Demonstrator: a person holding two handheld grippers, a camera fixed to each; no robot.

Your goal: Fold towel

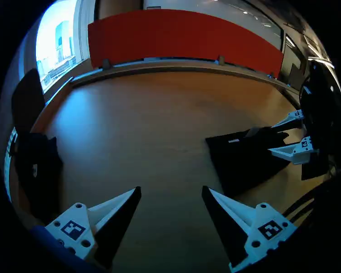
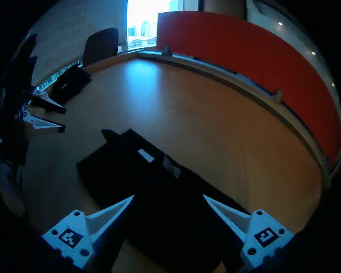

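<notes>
The left gripper (image 1: pixel 171 188) is held spread over bare desk (image 1: pixel 147 118), with the dark towel (image 1: pixel 243 159) lying at the right of its frame. The right gripper (image 2: pixel 168 196), also spread, is poised directly over the towel, whose long axis runs from centre-left to lower right. This gripper is judged the nearer.

The towel (image 2: pixel 120 177) is dark, matt cloth. The table (image 1: pixel 147 127) is smooth wood with a soft sheen, brightest toward its far edge. The left gripper (image 1: pixel 170 189) and right gripper (image 2: pixel 168 196) look like white matt plastic, with dark inner faces. The red screen (image 1: pixel 184 36) along the far edge looks matt.
</notes>
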